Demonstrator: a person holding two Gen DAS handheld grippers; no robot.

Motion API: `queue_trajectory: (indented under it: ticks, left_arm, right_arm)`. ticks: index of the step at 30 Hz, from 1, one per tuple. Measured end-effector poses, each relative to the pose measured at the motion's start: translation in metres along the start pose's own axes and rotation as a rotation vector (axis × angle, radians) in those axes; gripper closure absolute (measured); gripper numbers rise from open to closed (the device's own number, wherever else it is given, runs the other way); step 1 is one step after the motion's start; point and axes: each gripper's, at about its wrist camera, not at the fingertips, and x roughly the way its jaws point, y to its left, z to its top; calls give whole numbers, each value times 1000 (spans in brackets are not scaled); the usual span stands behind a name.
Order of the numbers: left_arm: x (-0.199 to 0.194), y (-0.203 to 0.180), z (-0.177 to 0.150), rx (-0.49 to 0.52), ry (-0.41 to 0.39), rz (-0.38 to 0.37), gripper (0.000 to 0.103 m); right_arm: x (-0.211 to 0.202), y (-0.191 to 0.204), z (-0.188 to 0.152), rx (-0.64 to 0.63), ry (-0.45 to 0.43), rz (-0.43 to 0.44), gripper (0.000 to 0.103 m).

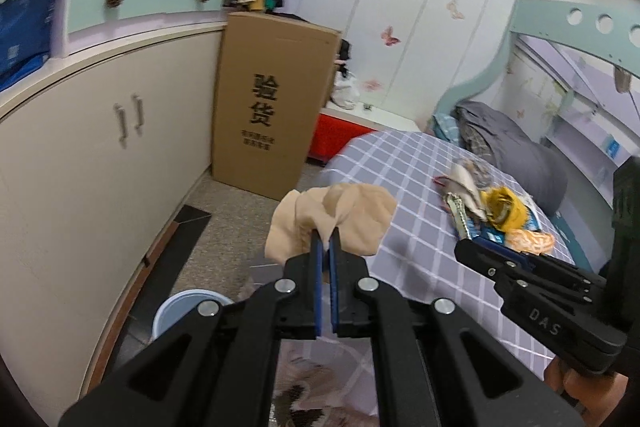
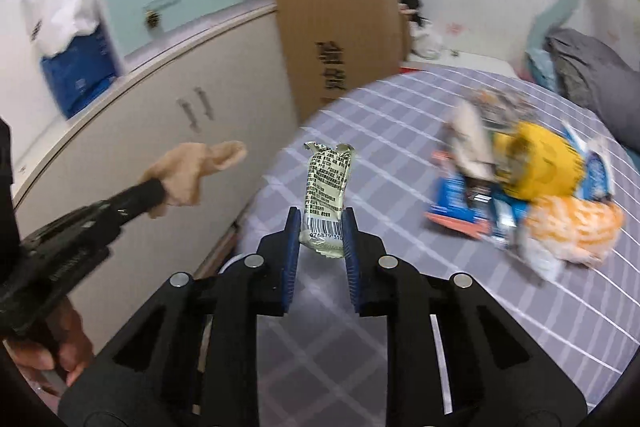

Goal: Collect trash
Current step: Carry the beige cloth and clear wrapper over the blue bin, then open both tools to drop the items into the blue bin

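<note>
Two grippers (image 1: 325,239), one wrapper (image 2: 326,199), one cloth (image 1: 332,219)

Soft, even indoor light is filling both fisheye views, with motion blur smearing the right one

Dark vignette corners are ringing each circular frame, and straight lines are bowing hard toward the edges: the cabinet (image 1: 100,131) front is curving from 9 toward 7 o'clock. No hard glare is showing, only a dull sheen on the black gripper links; shadows are staying faint and diffuse on the checked bedspread (image 1: 400,163). In the left wrist view the cardboard box (image 1: 272,99) lettering is reading sharp. In the right wrist view the trash pile (image 2: 532,187) at 3 o'clock is streaking, while the wrapper (image 2: 326,195) print near centre is staying crisp
</note>
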Motion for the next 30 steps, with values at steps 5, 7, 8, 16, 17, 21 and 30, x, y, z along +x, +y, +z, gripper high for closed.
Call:
queue_trajectory:
  ticks: [5, 7, 8, 16, 17, 21, 30]
  left_arm:
    - [-9, 46, 0, -49, -9, 77, 100]
    - [-10, 68, -3, -74, -3, 119, 100]
    - [-10, 82, -5, -93, 5, 144, 100]
    - [3, 159, -16, -196, 62, 255, 100]
    - [5, 165, -17, -201, 69, 261, 100]
    - [16, 185, -20, -221, 95, 292, 100]
    - [29, 194, -27, -238, 128, 291, 100]
  right_arm:
    - [27, 56, 7, -60, 24, 99, 82]
    - [42, 80, 8, -87, 40, 135, 82]
    - [51, 91, 9, -98, 52, 151, 82]
    - [117, 148, 3, -164, 133, 198, 82]
    - [124, 153, 2, -169, 140, 199, 82]
    - [156, 160, -2, -160, 150, 192, 60]
    - [165, 148, -18, -130, 173, 147, 46]
